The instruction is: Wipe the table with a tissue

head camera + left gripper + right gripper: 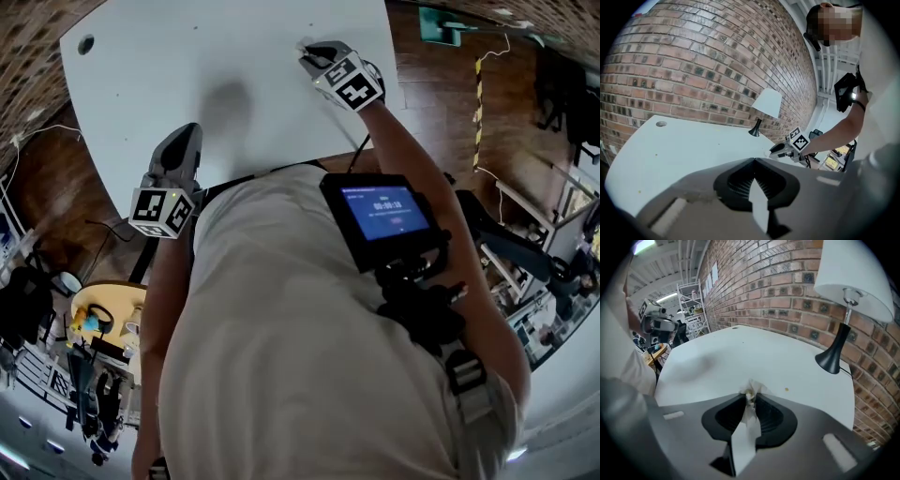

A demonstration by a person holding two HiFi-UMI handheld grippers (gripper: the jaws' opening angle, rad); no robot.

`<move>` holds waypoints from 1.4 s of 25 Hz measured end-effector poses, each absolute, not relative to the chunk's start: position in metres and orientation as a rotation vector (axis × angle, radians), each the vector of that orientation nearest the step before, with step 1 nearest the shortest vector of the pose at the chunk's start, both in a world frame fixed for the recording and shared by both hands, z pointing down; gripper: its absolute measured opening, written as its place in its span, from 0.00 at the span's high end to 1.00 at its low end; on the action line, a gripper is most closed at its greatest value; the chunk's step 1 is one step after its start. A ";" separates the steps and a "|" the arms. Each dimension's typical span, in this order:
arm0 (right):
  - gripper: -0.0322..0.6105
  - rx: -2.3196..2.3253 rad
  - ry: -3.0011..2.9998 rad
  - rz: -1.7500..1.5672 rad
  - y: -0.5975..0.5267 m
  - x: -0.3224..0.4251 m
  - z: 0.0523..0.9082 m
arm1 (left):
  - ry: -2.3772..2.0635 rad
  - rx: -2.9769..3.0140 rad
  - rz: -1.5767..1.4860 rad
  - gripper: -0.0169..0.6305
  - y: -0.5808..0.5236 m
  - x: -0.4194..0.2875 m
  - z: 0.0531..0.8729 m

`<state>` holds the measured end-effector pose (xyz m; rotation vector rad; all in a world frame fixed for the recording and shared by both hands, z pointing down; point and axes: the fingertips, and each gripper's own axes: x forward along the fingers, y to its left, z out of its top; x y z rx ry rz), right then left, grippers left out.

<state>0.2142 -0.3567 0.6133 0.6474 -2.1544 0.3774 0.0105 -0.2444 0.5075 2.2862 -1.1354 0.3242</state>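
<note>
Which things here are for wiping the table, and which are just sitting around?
For the job:
- tissue, pinched in the right gripper
- white table
- small speck on it, maybe something to wipe up

Just sitting around:
- black lamp with a white shade
- left gripper, shut and empty
- metal shelves by the brick wall

Head view: person's torso (pixel 309 328) hides the near edge of the table (pixel 187 75). The tissue (pixel 303 43) is mostly behind the right gripper (pixel 312 53). Chest screen (pixel 384 208) text is too small to read.
Right gripper view: lamp shade (pixel 853 277) is cut off at the top. The tan speck (pixel 786 389) is too small to identify.
</note>
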 end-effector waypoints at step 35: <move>0.84 0.495 -2.154 0.092 -0.376 0.197 0.621 | -1.248 2.251 0.339 0.96 -0.247 0.032 0.497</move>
